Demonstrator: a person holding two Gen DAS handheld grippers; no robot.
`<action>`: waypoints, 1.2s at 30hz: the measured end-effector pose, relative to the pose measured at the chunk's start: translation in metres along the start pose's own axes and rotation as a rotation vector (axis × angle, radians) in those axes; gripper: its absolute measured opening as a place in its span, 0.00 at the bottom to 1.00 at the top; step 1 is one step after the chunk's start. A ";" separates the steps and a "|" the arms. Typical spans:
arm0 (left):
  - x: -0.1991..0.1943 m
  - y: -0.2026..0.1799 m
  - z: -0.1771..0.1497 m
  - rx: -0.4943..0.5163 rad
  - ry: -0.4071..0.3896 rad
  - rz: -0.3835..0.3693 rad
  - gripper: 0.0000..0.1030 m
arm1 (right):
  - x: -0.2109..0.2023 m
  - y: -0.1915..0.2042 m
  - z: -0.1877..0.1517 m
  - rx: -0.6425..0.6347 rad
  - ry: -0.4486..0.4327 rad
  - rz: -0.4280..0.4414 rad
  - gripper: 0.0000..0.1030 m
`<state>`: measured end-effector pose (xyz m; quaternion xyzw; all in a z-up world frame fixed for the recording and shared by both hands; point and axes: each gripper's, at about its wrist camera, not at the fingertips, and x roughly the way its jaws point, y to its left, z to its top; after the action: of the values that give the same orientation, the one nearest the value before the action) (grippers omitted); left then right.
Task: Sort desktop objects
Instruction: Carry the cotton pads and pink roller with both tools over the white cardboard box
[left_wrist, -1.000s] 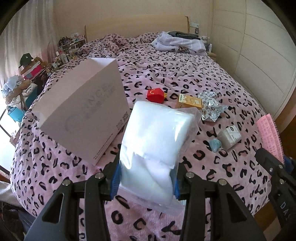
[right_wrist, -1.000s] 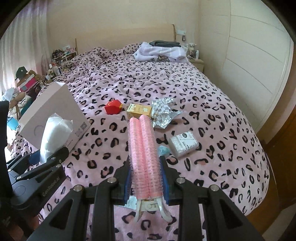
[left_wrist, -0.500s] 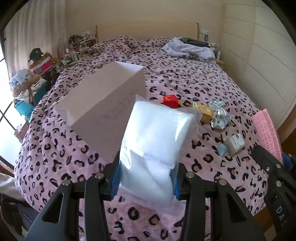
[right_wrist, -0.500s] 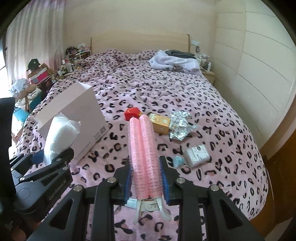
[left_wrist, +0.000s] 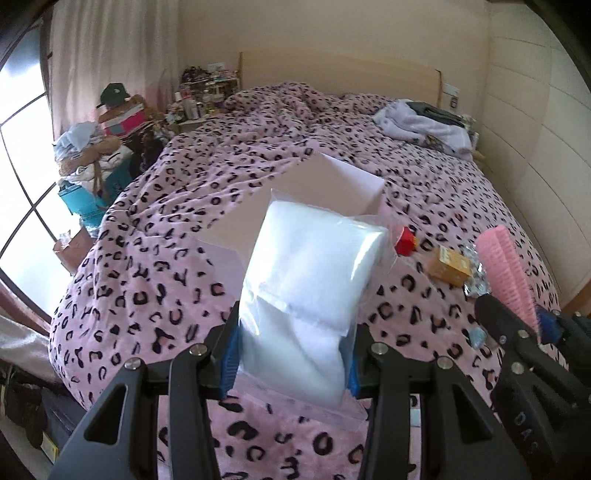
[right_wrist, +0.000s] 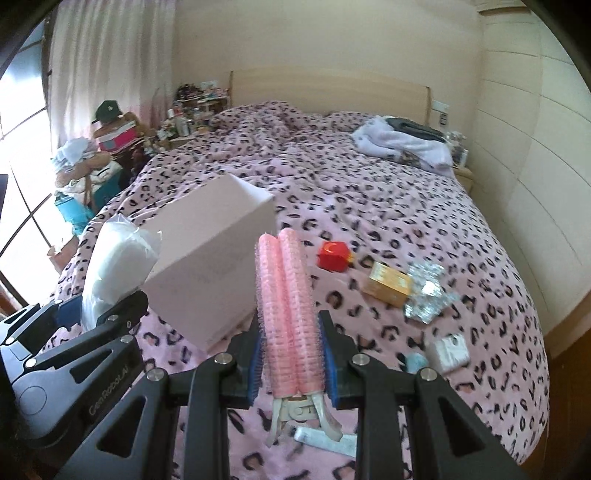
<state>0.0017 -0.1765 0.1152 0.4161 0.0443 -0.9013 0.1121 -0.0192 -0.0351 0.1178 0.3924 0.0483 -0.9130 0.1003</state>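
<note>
My left gripper (left_wrist: 291, 354) is shut on a clear bag of white cotton pads (left_wrist: 310, 288), held upright above the bed; the bag also shows in the right wrist view (right_wrist: 118, 266). My right gripper (right_wrist: 291, 354) is shut on a pink hair-roller clip (right_wrist: 286, 310), seen too in the left wrist view (left_wrist: 506, 273). A white box (right_wrist: 210, 266) lies on the bed just beyond both grippers, partly hidden by the bag in the left wrist view (left_wrist: 332, 184).
On the leopard-print bedspread (right_wrist: 369, 192) lie a red box (right_wrist: 332, 256), a gold box (right_wrist: 389, 284), crumpled foil (right_wrist: 426, 295), a small white packet (right_wrist: 448, 350), a blue item (right_wrist: 415, 362) and a white tube (right_wrist: 325, 439). Clutter (left_wrist: 99, 147) stands left of the bed.
Both grippers have drawn back and turned left with their loads still held. The white box now sits nearer the centre and the small items have shifted right.
</note>
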 end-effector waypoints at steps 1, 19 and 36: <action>0.000 0.004 0.002 -0.004 -0.002 0.004 0.44 | 0.002 0.006 0.003 -0.008 0.000 0.006 0.26; 0.015 0.043 0.061 -0.021 -0.031 -0.008 0.44 | 0.023 0.052 0.071 -0.059 -0.040 0.049 0.26; 0.092 0.039 0.088 -0.040 0.082 -0.116 0.44 | 0.120 0.044 0.120 0.012 0.098 0.238 0.26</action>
<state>-0.1117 -0.2451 0.1028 0.4472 0.0909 -0.8874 0.0661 -0.1752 -0.1160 0.1129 0.4403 0.0008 -0.8746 0.2031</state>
